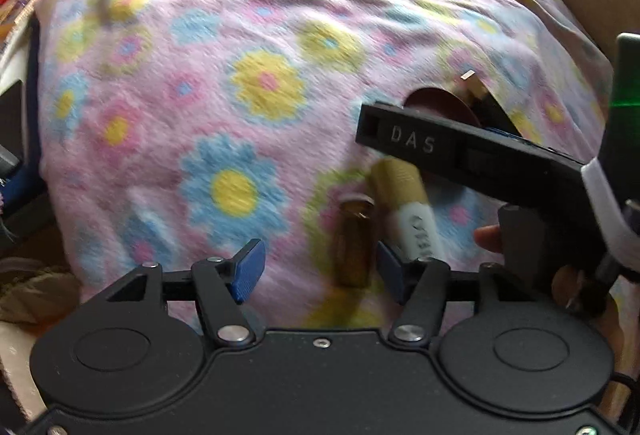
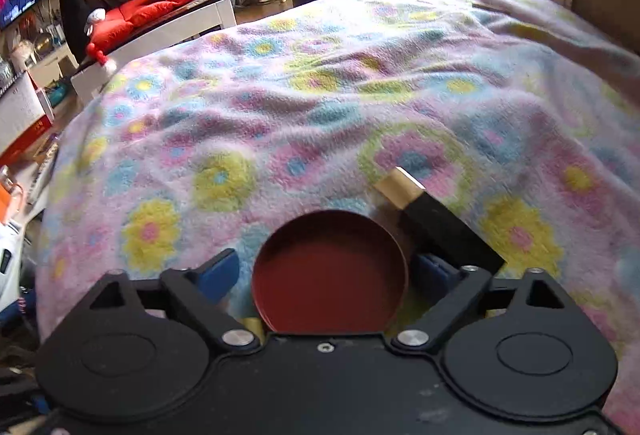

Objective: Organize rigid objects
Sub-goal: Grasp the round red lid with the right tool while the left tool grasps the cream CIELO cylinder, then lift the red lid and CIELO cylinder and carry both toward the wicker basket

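Two grippers spread wide, red tin (image 2: 330, 283) between right fingers, contents unseen.

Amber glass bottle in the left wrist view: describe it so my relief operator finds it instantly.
On the floral blanket, look just inside the left gripper's right finger. The amber glass bottle lies there beside a white tube with a gold cap; it alone is brown, see-through glass.
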